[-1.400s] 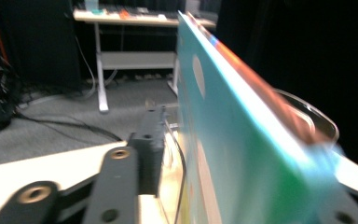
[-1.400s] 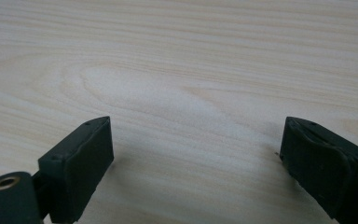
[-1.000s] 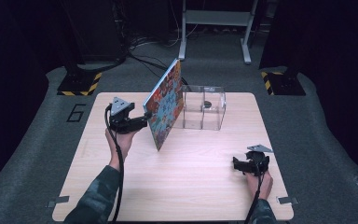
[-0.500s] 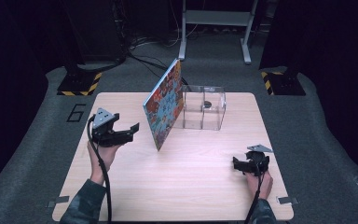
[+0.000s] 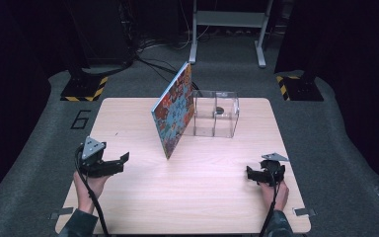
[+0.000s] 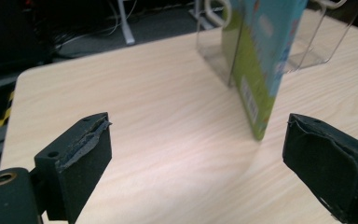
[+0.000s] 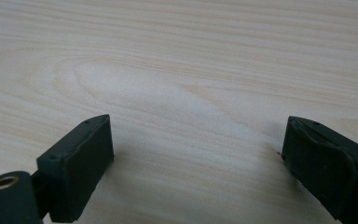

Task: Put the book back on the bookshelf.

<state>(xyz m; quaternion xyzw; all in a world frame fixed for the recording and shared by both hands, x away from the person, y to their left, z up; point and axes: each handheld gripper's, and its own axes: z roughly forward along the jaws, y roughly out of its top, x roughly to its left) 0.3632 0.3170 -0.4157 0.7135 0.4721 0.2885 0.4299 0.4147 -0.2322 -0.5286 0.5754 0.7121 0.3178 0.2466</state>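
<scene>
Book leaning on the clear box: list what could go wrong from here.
The book stands tilted on its lower edge against the clear box, with the left gripper open and apart from it, so it could slide flat. The light-looking box might shift under the book's weight. A regrasp could knock it over.

Dim lab space, grey carpet (image 5: pixel 335 148), hazard-striped stand bases (image 5: pixel 84 89), trailing floor cables (image 5: pixel 148 49), metal frame legs (image 5: pixel 227 29)

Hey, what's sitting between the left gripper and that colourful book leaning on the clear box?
Nothing: bare wooden table separates the open left gripper from the book, as the high view and left gripper view show.
</scene>
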